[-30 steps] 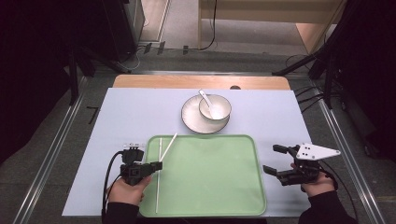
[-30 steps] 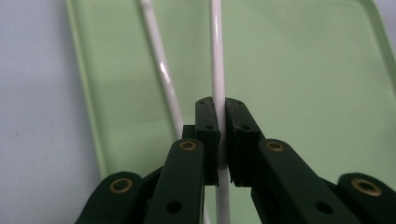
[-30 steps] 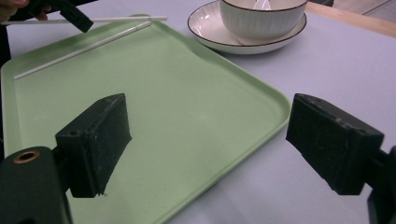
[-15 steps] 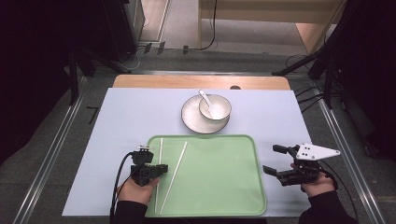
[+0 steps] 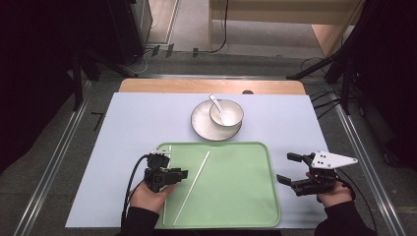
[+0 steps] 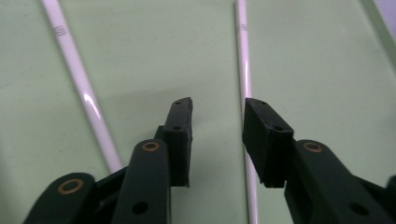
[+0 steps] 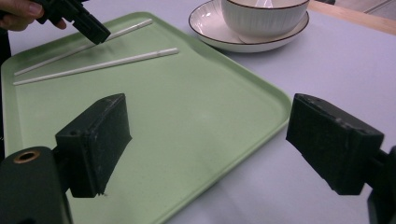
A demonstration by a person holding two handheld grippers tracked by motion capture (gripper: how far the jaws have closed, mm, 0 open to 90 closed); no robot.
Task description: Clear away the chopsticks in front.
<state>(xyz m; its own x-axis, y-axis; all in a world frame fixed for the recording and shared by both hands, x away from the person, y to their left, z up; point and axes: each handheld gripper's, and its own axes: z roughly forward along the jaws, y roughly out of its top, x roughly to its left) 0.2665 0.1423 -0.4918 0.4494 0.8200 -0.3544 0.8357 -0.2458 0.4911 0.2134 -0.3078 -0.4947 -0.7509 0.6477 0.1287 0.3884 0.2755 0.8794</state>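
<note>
two white chopsticks point(image 5: 193, 186) lie on the green tray point(image 5: 236, 196), left of its centre. left gripper point(image 6: 217, 135) has just been opening, nothing between its jaws. thin, stiff, likely slippery: pinch mid-shaft.

**Items on the Table Apart from the Work in Hand**

A white plate point(image 5: 204, 129) is sitting on the pale blue table cover point(image 5: 137, 123), toward the far edge and near the middle of its width. A white ribbed bowl point(image 5: 226, 113) is standing on the plate, toward its right side. A white spoon point(image 5: 220, 106) is resting in the bowl, with its handle leaning over the far-left rim. A wooden strip point(image 5: 162, 86) is showing along the far edge of the table.
</note>
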